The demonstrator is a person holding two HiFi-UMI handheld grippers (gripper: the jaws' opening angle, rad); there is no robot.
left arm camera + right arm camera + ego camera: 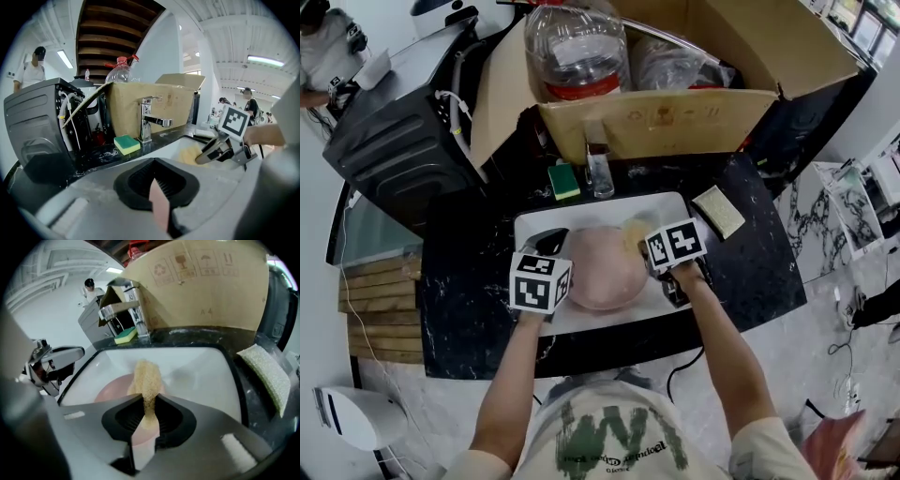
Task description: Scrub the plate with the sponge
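Note:
A pink plate [602, 270] lies in the white sink [675, 208]. My left gripper [551, 244] is shut on the plate's left rim; the pink edge [160, 206] shows between its jaws in the left gripper view. My right gripper [645, 246] is shut on a yellow-tan sponge [146, 379], which stands up from its jaws over the plate's [111, 389] far right part. In the left gripper view the sponge [189, 153] sits low in the sink, just ahead of the right gripper [216, 151].
A chrome faucet [598, 171] stands behind the sink, with a green-and-yellow sponge [564, 180] to its left. A pale scrub pad [718, 211] lies on the black counter at right. Behind are a cardboard box [675, 117] of bottles and a dark machine [394, 141].

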